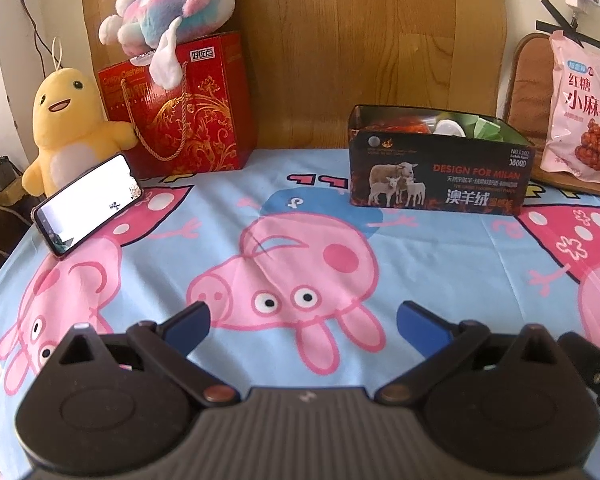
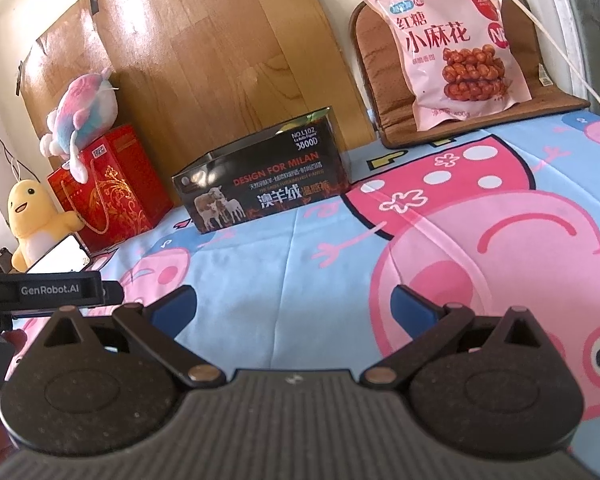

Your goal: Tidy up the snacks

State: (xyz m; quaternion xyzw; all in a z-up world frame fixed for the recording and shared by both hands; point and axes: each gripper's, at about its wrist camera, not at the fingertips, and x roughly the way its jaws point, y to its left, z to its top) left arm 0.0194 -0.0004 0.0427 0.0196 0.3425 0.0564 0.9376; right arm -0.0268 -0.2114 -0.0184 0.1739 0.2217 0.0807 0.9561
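A black open box (image 1: 440, 176) printed with sheep stands at the back of the cloth and holds several snack packets (image 1: 460, 124); it also shows in the right wrist view (image 2: 260, 192). A pink snack bag (image 1: 584, 116) leans on a brown cushion at the far right, also seen in the right wrist view (image 2: 448, 44). My left gripper (image 1: 302, 320) is open and empty, low over the cloth. My right gripper (image 2: 294, 304) is open and empty, low over the cloth, well short of the box.
A red gift bag (image 1: 180, 120) with a pastel plush (image 1: 172, 4) on top stands back left. A yellow plush (image 1: 68, 120) and a propped phone (image 1: 88, 204) sit beside it. A brown cushion (image 2: 380, 80) and wooden board (image 1: 340, 40) line the back.
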